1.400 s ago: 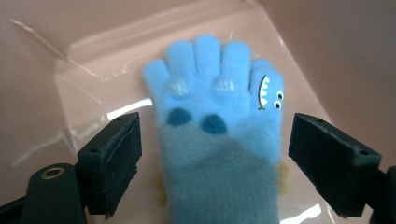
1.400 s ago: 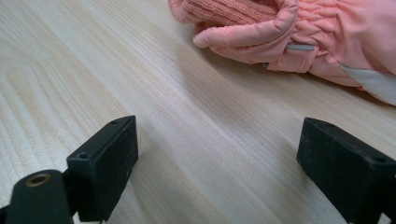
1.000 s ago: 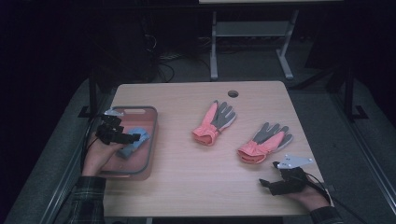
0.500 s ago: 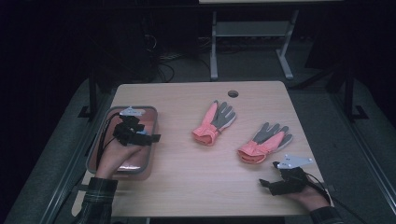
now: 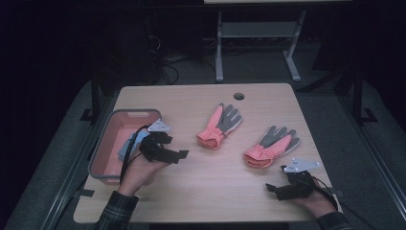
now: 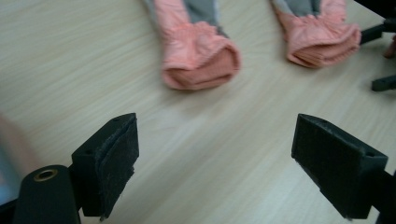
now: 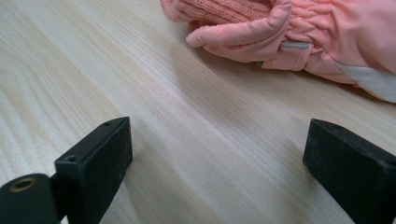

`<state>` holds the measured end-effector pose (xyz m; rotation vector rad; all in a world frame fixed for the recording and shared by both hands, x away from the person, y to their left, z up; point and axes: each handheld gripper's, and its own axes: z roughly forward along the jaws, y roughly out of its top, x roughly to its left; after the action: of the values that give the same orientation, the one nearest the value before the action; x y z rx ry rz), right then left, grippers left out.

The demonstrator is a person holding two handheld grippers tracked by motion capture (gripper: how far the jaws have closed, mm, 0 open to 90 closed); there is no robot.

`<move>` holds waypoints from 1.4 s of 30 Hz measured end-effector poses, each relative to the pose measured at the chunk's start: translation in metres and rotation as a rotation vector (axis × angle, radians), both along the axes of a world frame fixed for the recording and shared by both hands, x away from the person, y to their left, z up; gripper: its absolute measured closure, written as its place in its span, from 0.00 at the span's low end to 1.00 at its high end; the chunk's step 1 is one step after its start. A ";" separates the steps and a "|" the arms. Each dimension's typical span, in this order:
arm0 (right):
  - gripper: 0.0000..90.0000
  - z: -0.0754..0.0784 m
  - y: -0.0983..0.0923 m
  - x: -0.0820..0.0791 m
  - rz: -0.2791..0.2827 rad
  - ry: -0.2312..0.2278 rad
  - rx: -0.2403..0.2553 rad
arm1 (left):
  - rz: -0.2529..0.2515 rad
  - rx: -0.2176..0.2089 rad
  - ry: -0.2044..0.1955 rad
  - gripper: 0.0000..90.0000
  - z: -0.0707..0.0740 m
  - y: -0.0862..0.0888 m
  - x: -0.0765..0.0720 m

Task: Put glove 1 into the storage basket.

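Two pink-and-grey gloves: one [image 5: 219, 127] mid-counter, one [image 5: 271, 146] toward the right edge. One pink bin [image 5: 106, 155] at the left edge, blue item [image 5: 130, 143] inside. Left gripper [image 5: 181, 155] beside the bin, fingers released, aimed at the gloves. Right gripper [image 5: 271, 189] at the near right corner, fingers released, empty.

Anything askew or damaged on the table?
Nothing stands out. Two pink-and-grey gloves, left glove and right glove, lie flat and apart on the table; the pink bin sits square at its left edge.
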<state>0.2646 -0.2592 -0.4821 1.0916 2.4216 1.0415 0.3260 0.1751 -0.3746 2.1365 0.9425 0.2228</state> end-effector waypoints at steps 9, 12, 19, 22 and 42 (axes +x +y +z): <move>0.09 0.000 0.000 -0.001 0.008 0.001 0.000 | -0.085 0.018 -0.013 0.16 -0.022 -0.034 -0.020; 0.09 0.000 0.000 -0.001 0.010 0.002 0.002 | -0.111 0.025 -0.015 0.16 -0.033 -0.039 -0.025; 0.09 0.000 -0.001 -0.001 0.020 0.003 0.000 | -0.146 0.035 -0.027 0.16 -0.055 -0.041 -0.037; 0.18 0.005 -0.002 -0.001 0.025 0.025 -0.019 | -0.159 0.041 -0.038 0.16 -0.063 -0.041 -0.041; 1.00 0.061 -0.016 0.027 0.036 0.078 0.066 | -0.179 0.109 -0.089 0.14 -0.100 -0.034 -0.048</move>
<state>0.2911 -0.2753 -0.4215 1.1331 2.4928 1.1172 0.2784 0.1412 -0.4748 2.2765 0.6978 0.2828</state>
